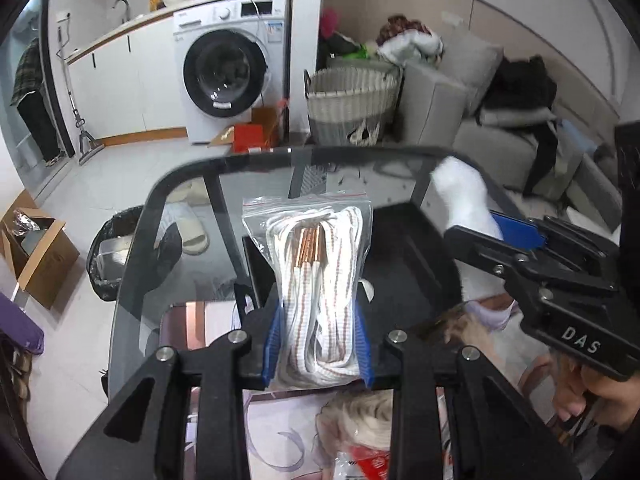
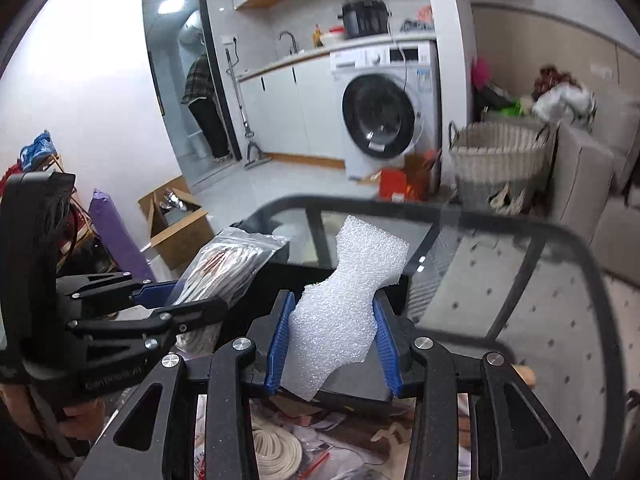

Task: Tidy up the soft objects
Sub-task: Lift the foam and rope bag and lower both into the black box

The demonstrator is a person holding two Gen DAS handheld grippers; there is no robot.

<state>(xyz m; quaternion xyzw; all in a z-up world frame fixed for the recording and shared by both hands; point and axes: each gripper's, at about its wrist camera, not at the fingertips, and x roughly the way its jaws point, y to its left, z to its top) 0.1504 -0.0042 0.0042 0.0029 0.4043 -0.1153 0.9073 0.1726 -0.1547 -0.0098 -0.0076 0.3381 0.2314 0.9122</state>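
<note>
the left gripper (image 1: 318, 344) has its jaws pinching a clear zip-top plastic bag of white, copper-striped flat laces (image 1: 316, 272), the blue pads (image 1: 274, 344) pressed into the lower half of the bag so that it stands up above a black tray (image 1: 412, 256). the right gripper (image 2: 334, 340) has its jaws pinching a white piece of bubbly packing foam (image 2: 344, 304), squeezed to a waist where the blue pads meet it. both things are held in the air over the dark glass surface (image 1: 224, 184), side by side, with the tray just beneath and beyond them.

judging from this, the task is under way rather than near its end: two soft items are lifted at once and neither has been set down yet, and which spot they are meant for cannot be told, though the tray looks the likely place. plenty remains below the grippers: a coil of cream rope (image 2: 276, 452), a pale fluffy tuft (image 1: 356, 412), and loose packets and scraps lie unsorted at the near edge.

readable writing is scarce. the letters "das" (image 1: 581, 340) stand in white on the right gripper's body as seen from the left wrist. embossed lettering on the left gripper's body in the right wrist view is too faint to read. labels on the white front-loading washing machine (image 2: 384, 108) are too small to make out.
</note>
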